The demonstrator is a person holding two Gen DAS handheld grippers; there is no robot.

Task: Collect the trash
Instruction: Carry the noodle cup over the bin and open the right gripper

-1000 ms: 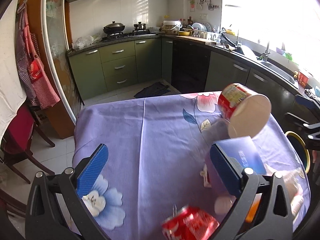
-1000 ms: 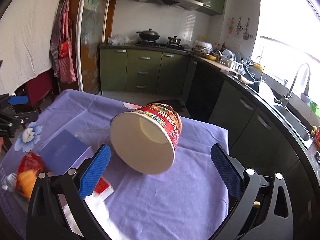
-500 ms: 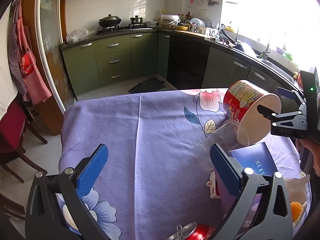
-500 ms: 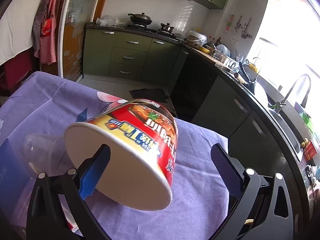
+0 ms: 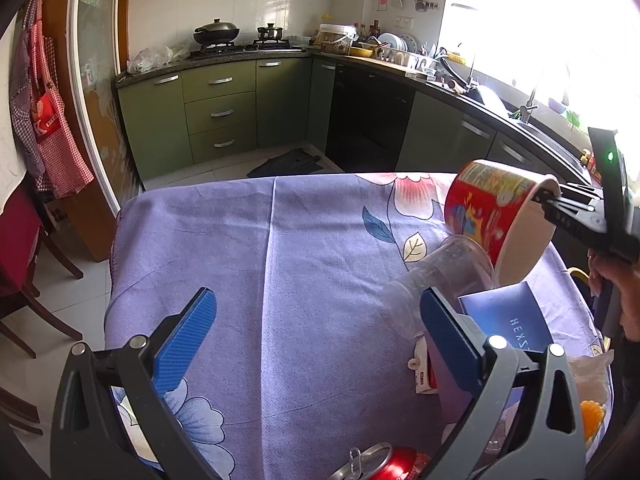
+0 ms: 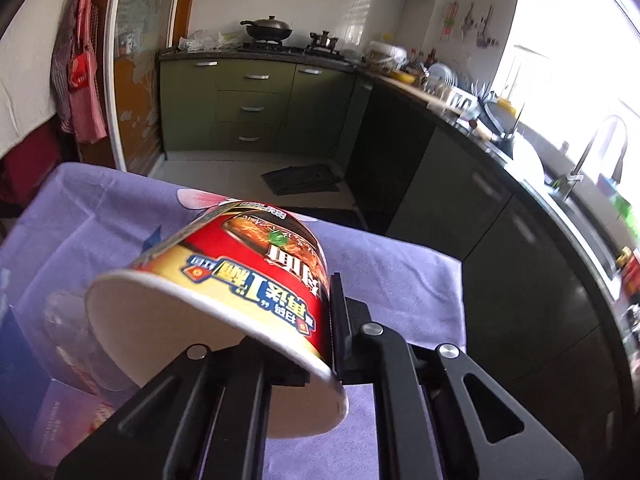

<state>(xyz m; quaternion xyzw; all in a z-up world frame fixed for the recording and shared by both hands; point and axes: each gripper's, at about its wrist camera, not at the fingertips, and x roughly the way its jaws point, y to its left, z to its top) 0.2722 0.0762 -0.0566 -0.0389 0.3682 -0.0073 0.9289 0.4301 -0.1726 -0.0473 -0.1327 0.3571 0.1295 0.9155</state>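
Note:
A red instant-noodle cup (image 6: 248, 276) lies tilted on its side on the purple floral tablecloth (image 5: 280, 264). My right gripper (image 6: 320, 356) is shut on its rim wall; the cup also shows in the left wrist view (image 5: 492, 208) with the right gripper (image 5: 576, 216) on it. My left gripper (image 5: 316, 332) is open and empty above the cloth. A clear plastic cup (image 5: 444, 276), a blue box (image 5: 508, 320), a red soda can (image 5: 384, 464) and a small red-white carton (image 5: 424, 372) lie at the right and near side.
A plastic bag with orange peel (image 5: 592, 416) lies at the table's near right corner. Green kitchen cabinets (image 5: 224, 108) and a counter with a sink (image 6: 560, 184) stand beyond the table. A red chair (image 5: 20, 248) stands at the left.
My right gripper has closed on the noodle cup's rim; it was open around the cup before. My left gripper has drawn back a little, still open.

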